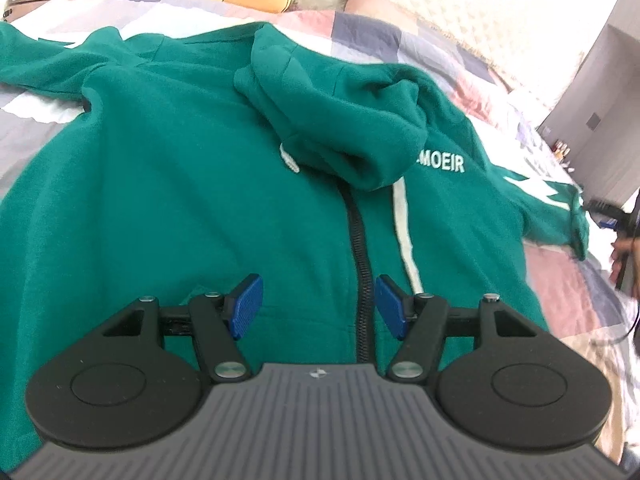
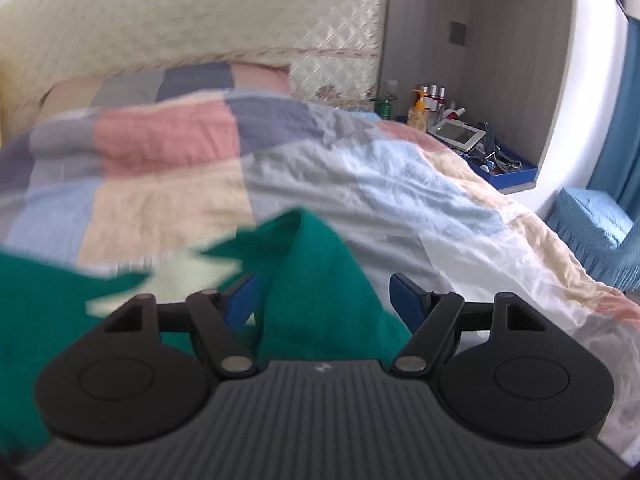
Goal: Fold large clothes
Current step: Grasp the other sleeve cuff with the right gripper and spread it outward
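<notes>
Lying on quilt [image 1: 568, 276]: one green hoodie [image 1: 180, 184]; two claws, both gaping.

The right hand-held gripper [image 2: 324, 300] stands with jaws apart above the patchwork bed [image 2: 360, 184]; a green sleeve [image 2: 320, 280] lies between its blue pads [image 2: 242, 300], apparently unpinched. Beyond the bed, bottles [image 2: 424, 106] crowd a shelf.

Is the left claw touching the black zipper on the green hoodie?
Apart. In the left wrist view the left claw hangs open above the green hoodie, and the zipper runs clear between both blue pads.
</notes>
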The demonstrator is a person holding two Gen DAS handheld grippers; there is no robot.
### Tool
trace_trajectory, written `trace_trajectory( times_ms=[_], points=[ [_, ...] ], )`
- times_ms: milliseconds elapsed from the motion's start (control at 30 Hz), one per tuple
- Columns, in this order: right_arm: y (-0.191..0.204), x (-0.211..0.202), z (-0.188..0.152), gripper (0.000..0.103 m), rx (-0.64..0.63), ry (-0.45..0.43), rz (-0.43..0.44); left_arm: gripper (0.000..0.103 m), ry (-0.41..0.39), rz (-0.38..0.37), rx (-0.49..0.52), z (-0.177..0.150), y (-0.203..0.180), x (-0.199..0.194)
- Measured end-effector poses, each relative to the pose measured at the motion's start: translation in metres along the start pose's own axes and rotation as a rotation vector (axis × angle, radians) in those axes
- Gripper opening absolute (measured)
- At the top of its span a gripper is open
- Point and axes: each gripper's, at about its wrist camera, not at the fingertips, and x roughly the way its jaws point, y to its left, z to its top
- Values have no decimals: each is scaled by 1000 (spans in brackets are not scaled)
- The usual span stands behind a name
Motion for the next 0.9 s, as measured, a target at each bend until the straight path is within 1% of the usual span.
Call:
trace_trajectory(
  times_ms=[33, 100, 133, 167, 200, 267, 300, 333, 367, 500, 600, 700, 767, 867, 900],
  points=[
    [0, 3, -10, 72, -8, 31, 20, 68, -4, -5, 3, -1, -1, -2],
    [6, 12, -27, 68, -43, 97, 22, 68, -7, -9, 6, -2, -3, -3],
    [10, 16, -34, 68, -73, 112, 29, 68, -3, -10, 10, -2, -5, -2],
    [16, 19, -38, 68, -112, 115, 20, 68, 0, -7, 17, -2, -6, 0],
    [22, 23, -42, 66, -160, 114, -17, 68, -3, 6, 24, -1, -7, 2],
    [27, 29, -40, 50, -235, 98, -110, 68, -6, 21, 28, 0, -7, 6],
    [23, 28, -36, 32, -219, 64, -140, 68, -4, 23, 24, 0, -6, 9],
    [16, 25, -30, 18, -173, 27, -154, 68, 3, 26, 21, -1, -6, 12],
    [8, 21, -22, 12, -122, -14, -171, 68, 10, 33, 21, -1, -6, 14],
    [-18, 15, 6, 12, -37, -102, -247, 68, 7, 41, 57, -6, -13, 17],
    [-41, 16, 27, 11, 72, -129, -301, 68, 4, 39, 66, -8, -13, 16],
    [-66, 34, 43, 11, 178, -79, -347, 68, -2, 41, 56, -7, -13, 18],
    [-78, 50, 43, 11, 220, -23, -358, 68, -6, 51, 52, -6, -14, 20],
    [-88, 79, 38, 12, 199, 82, -376, 68, -10, 79, 41, -1, -15, 23],
    [-91, 83, 34, 12, 201, 88, -375, 68, -8, 85, 39, 1, -15, 24]
  ],
)
